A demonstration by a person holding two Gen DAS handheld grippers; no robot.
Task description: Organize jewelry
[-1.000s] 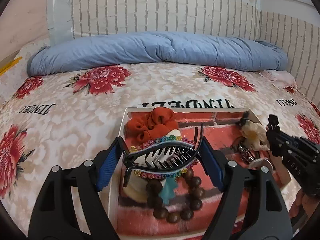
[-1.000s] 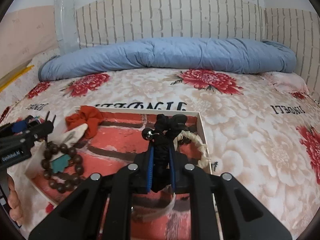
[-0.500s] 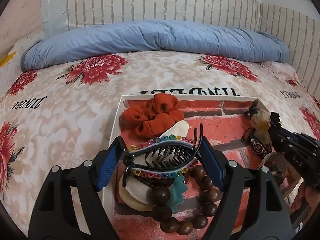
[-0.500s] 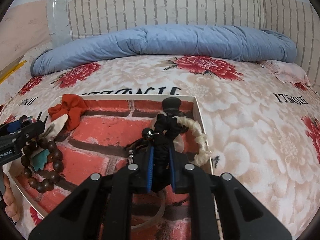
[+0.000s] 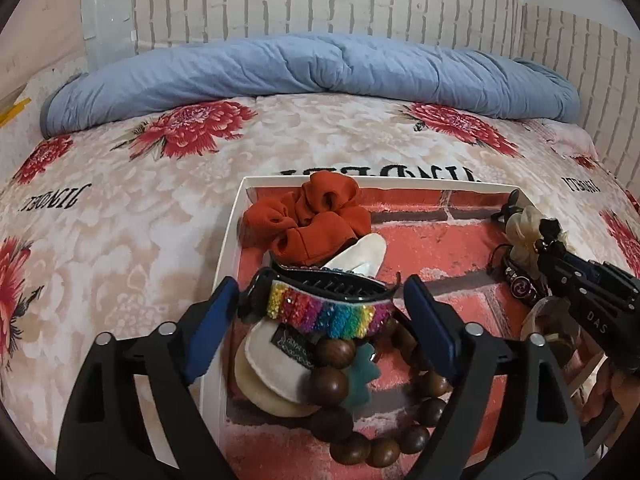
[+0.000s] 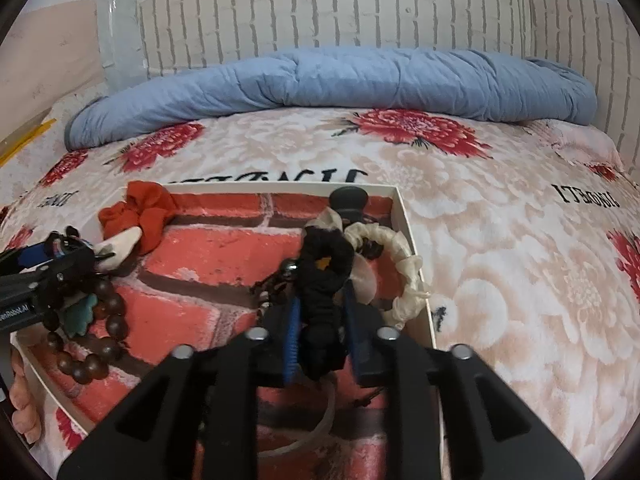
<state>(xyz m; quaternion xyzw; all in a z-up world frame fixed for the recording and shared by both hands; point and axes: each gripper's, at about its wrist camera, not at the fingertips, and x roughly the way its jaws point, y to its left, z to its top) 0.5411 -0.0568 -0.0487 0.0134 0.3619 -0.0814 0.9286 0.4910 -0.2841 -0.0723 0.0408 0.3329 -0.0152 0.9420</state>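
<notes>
A white box (image 5: 234,220) with a red brick-print floor lies on the bed. My left gripper (image 5: 320,312) is open; a rainbow-studded black claw clip (image 5: 328,304) lies tipped over between its blue pads, free of them, on a wooden bead bracelet (image 5: 336,384). An orange scrunchie (image 5: 308,220) sits in the far left corner. My right gripper (image 6: 320,312) is shut on a black scrunchie (image 6: 324,264) over the box's right side, beside a cream scrunchie (image 6: 400,256). The box also shows in the right wrist view (image 6: 404,216).
A rolled blue quilt (image 5: 320,68) lies along the brick-pattern wall behind. The floral bedspread (image 5: 120,220) surrounds the box. A cream flower clip (image 5: 524,236) and dark bracelet (image 5: 520,284) lie at the box's right side. A clear plastic container (image 6: 120,20) stands far left.
My left gripper opened and the rainbow claw clip dropped and tipped over onto the items in the box. My right gripper lowered a little with the black scrunchie.
</notes>
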